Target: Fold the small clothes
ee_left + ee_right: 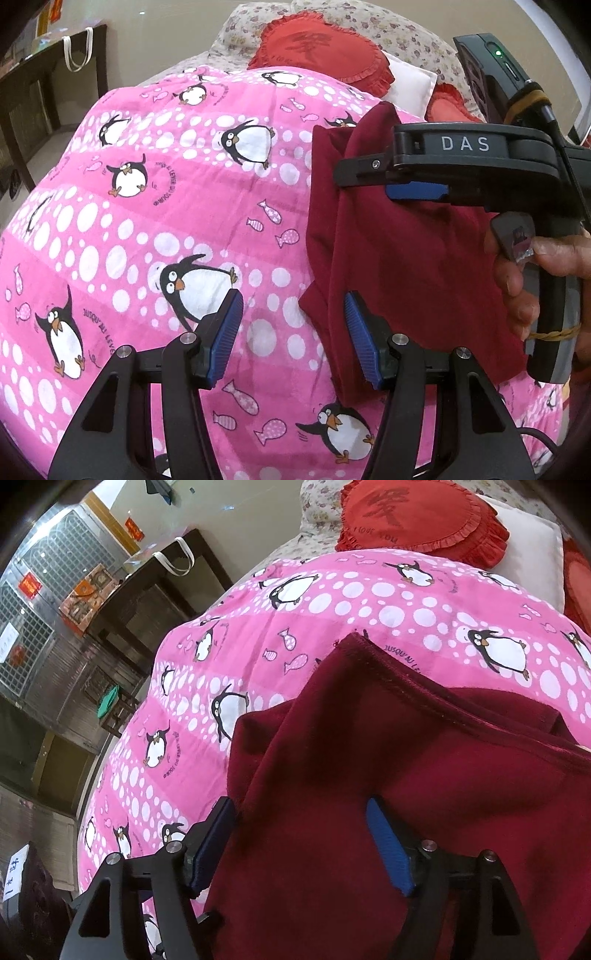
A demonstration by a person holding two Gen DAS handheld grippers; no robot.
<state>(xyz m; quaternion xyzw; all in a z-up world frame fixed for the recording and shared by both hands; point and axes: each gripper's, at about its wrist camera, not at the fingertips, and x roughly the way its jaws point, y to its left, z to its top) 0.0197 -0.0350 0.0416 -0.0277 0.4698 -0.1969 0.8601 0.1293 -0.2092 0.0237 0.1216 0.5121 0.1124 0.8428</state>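
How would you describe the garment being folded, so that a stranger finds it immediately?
Find the bed under the pink penguin-print blanket. On its right side lies a dark maroon garment, partly folded. It is the only plain, unpatterned fabric on the blanket, darker than the frilled red cushion behind.

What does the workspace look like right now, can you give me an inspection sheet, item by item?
Surface: pink penguin-print quilt spread over a bed, lightly wrinkled.
Job's things: one maroon garment, partly folded, lying on the quilt's right side; a stitched hem is raised in the right wrist view.
Clutter: red heart cushion and white pillow at the far end of the bed.
Grippers: left gripper open, its right finger at the garment's edge; right gripper open over the garment, held by a hand.
Cables: black cord running along the right gripper's body.
Surroundings: dark wooden table with a white-handled bag; metal-grille doors behind.
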